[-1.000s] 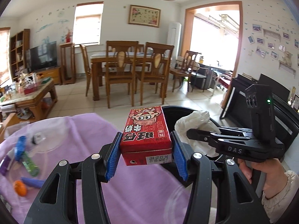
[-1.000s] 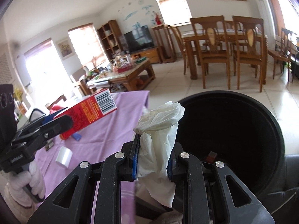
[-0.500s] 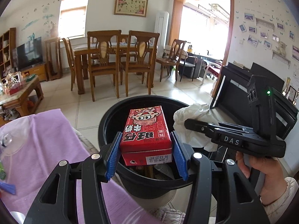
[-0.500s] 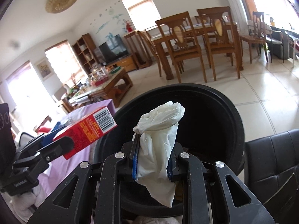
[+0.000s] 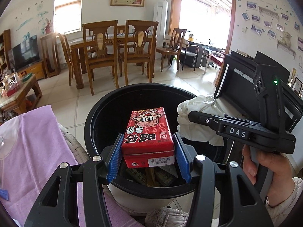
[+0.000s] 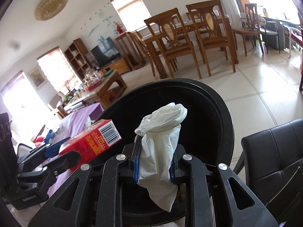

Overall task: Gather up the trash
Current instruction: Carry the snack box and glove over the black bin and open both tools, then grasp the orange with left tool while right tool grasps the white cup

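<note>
My left gripper (image 5: 147, 157) holds a red milk carton (image 5: 148, 132) between its blue pads, right over the open black trash bin (image 5: 98, 113). The pads look slightly spread beside the carton. My right gripper (image 6: 154, 162) is shut on a crumpled white tissue (image 6: 161, 132), also over the bin (image 6: 217, 113). The right gripper shows in the left wrist view (image 5: 191, 116) with the tissue (image 5: 198, 121) to the right of the carton. The carton also shows in the right wrist view (image 6: 92, 141). Wrappers lie in the bin's bottom (image 5: 151, 176).
A table with a purple cloth (image 5: 28, 151) lies to the left of the bin. A black leather chair (image 6: 274, 157) stands to the right. A piano (image 5: 246, 79) is at the far right. Dining chairs (image 5: 121, 47) stand beyond on the tiled floor.
Both grippers moved from above the purple table to over the bin, still carrying the carton and the tissue. The left pads seem a little wider apart beside the carton now.
</note>
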`<state>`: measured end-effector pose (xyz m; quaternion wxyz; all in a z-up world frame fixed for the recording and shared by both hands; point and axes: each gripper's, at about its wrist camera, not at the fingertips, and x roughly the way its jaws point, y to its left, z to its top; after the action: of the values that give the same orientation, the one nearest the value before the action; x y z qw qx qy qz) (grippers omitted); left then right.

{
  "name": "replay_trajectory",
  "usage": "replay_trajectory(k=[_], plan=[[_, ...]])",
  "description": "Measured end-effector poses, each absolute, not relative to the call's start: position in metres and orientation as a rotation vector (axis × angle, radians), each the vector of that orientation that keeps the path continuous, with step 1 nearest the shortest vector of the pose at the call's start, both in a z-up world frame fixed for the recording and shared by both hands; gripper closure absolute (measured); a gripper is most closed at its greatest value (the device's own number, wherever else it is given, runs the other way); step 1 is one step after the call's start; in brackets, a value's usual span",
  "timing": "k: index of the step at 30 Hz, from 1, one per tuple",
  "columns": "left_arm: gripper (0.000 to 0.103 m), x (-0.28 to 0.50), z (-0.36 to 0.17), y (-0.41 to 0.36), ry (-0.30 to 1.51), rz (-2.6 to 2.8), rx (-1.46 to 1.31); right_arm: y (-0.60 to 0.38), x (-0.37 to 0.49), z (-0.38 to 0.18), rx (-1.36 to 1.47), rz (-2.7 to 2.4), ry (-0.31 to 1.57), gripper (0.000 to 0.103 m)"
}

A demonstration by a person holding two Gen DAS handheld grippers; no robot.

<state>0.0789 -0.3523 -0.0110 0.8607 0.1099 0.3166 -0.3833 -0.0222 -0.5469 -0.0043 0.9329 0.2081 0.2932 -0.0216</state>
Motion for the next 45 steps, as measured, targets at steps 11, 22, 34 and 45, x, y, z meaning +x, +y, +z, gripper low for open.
replay_trajectory(k=[11,22,34,45], plan=[[0.051,0.075,-0.008,-0.355,0.659,-0.790,0.236,-0.543,-0.019,-0.001,0.429,-0.052,0.598,0.061],[0.009,0.065,0.006,-0.324,0.598,-0.699,0.201,-0.532,-0.019,0.005,0.420,-0.057,0.590,0.038],[0.009,0.060,0.033,-0.218,0.549,-0.564,0.079,-0.444,0.000,0.022,0.278,0.092,0.624,0.038],[0.009,0.087,0.016,-0.080,0.615,-0.332,-0.043,-0.308,0.029,0.023,0.173,0.353,0.709,0.038]])
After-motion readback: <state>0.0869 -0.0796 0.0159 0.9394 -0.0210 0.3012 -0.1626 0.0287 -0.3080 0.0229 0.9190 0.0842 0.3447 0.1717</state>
